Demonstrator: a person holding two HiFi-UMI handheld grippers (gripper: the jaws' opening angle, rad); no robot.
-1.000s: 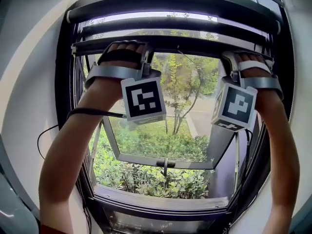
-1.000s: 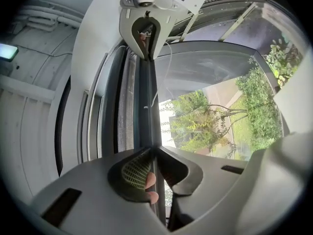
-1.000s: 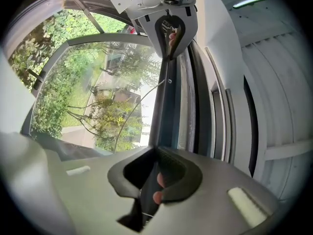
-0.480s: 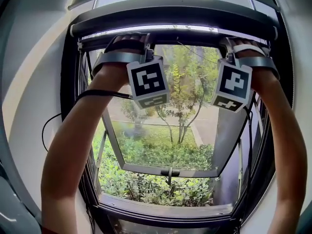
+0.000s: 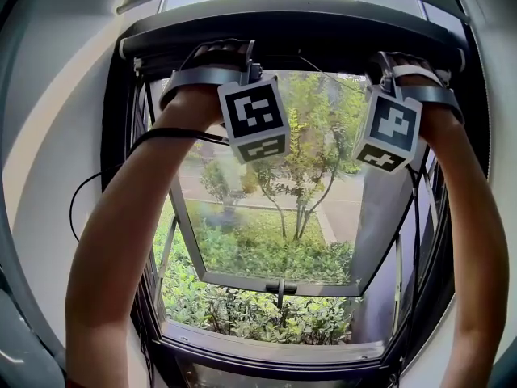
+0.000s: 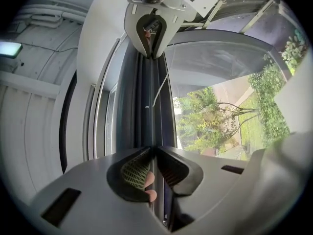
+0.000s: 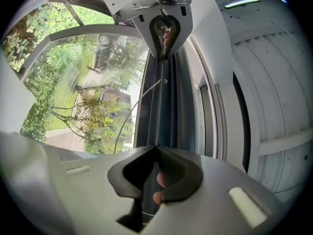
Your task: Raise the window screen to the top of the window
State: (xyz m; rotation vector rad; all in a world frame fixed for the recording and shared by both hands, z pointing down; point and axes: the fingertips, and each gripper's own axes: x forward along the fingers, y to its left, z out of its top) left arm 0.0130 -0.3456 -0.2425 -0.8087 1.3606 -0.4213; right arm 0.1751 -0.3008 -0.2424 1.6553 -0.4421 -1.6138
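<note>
Just beneath the head of the window frame (image 5: 291, 16), the bottom bar of the window screen (image 5: 315, 55) lies level. The left tool (image 6: 152, 150) and the right tool (image 7: 156, 148) each clamp this bar, well apart along it.

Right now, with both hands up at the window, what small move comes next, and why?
Probably a short, gentle push upward to seat it. The left gripper and right gripper are both shut on the screen bar, which sits right under the top housing, with no gap showing between them.
</note>
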